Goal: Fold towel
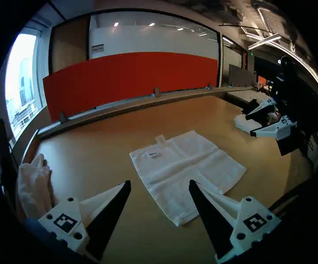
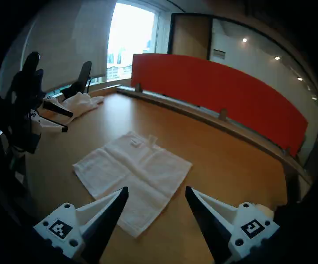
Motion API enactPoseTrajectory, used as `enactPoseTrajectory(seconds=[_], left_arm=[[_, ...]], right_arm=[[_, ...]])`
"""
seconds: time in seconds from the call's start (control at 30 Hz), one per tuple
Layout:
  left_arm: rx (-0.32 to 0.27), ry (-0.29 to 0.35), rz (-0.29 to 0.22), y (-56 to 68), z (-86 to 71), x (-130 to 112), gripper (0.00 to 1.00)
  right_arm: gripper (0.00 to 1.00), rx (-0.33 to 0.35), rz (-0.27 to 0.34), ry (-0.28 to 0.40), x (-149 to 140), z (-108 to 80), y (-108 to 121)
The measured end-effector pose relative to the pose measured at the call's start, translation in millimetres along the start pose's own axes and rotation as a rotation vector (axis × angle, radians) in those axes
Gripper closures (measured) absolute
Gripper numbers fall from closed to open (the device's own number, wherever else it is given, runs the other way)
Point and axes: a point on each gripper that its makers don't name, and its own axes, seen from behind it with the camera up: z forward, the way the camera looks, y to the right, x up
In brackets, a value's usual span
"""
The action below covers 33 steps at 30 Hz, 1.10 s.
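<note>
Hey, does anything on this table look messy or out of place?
Nothing looks spilled or damaged. The white towel lies flat on the table, creased, with its label tag facing up. Another white cloth sits crumpled near the table's edge.

Broad wooden table (image 1: 115, 145) spreading out, long red divider panel (image 1: 128, 79) along its far edge, bright window (image 1: 22, 92) off to one side, crumpled heap of white cloths (image 1: 33, 187) by the table edge, dark office chair (image 2: 84, 74) just beyond, strip lights (image 1: 264, 40) glowing overhead.
</note>
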Motion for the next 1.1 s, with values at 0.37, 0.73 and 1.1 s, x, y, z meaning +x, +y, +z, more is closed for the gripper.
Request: enactPoseTrajectory(seconds=[0.37,0.73,1.1], left_arm=[[-0.045,-0.086,0.016,13.8,26.1,-40,0.02],[-0.072,-0.177,0.024,21.1,43.9,-81,0.02],[-0.119,-0.249,0.036,33.5,53.4,-109,0.02]], right_arm=[[0.0,0.043,0.007,-0.08,-44,21.5,-15],[0.0,0.078,-0.004,-0.161,-86,34.5,-25],[0.0,0.114,-0.003,-0.232,-119,39.2,-34]])
